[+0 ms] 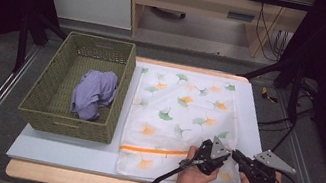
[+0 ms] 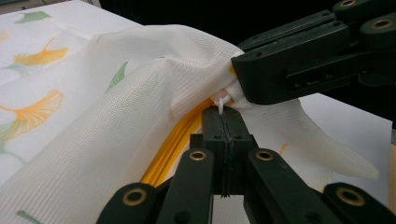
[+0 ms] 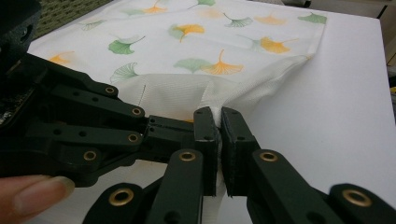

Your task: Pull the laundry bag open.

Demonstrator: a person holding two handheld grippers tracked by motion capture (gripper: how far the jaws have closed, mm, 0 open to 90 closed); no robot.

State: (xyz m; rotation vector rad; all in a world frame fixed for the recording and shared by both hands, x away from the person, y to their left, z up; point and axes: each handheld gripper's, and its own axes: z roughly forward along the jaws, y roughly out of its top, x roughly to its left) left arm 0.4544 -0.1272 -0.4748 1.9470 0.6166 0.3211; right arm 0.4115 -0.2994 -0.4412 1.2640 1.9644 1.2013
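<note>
the mesh laundry bag is light, limp and a little slick, so you should expect it to sag and bunch wherever you are not holding it. nothing about it is fragile, though the small white zipper pull looks easy to lose if you tug sideways. the best holds are the ones you have: the pull tab itself, and the gathered mesh at the bag's corner right beside the zipper's end, so one hand anchors while the other draws along the orange zipper.

your left gripper has its jaws pressed together on that pull tab. your right gripper is clamped on a pinch of the mesh at the corner, jaws nearly meeting with cloth between them (the two grippers sit just beside each other).

the bag lies flat on the white tabletop, its near right corner lifted by your grip, just beside a woven green basket holding a crumpled lilac garment. it is white, fine-woven mesh printed with orange and green ginkgo leaves, the zipper running across near the front edge.
</note>
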